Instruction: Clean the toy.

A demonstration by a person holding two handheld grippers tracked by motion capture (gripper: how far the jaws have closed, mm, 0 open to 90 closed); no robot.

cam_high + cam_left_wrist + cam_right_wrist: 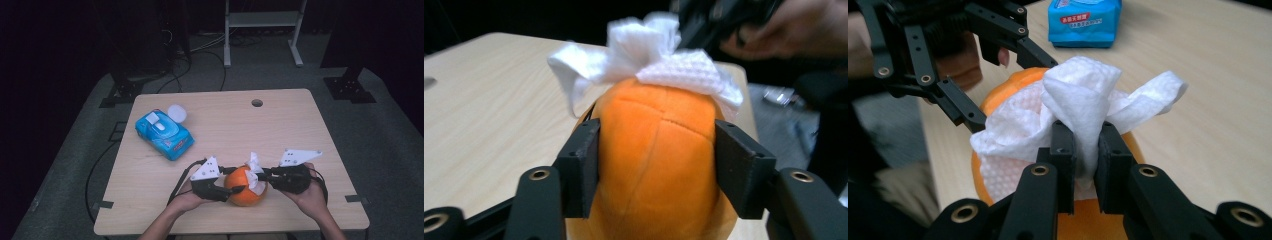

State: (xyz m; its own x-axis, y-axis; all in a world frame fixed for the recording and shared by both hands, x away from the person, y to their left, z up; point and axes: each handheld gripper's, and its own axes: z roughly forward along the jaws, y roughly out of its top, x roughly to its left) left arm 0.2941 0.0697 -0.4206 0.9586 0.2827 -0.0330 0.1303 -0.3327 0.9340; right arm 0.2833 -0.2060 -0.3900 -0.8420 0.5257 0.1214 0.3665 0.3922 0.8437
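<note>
An orange plush ball [244, 194] rests near the front edge of the wooden table [300, 125]. My left gripper [234, 186] comes at it from the left, and in the left gripper view [656, 150] both pads press on the ball's [659, 165] sides. A crumpled white wipe [255, 169] lies on top of the ball. My right gripper [263, 175] reaches in from the right. Seen in the right gripper view, it [1085, 145] is shut on a fold of the wipe [1083, 90], which is draped over the ball [998, 102]. The left gripper [1008, 90] straddles the ball beyond.
A blue pack of wet wipes [164, 132] lies at the table's left, with a round white lid [177, 113] beside it. There is a small hole [257, 103] near the far edge. Cables and stands sit on the floor behind the table.
</note>
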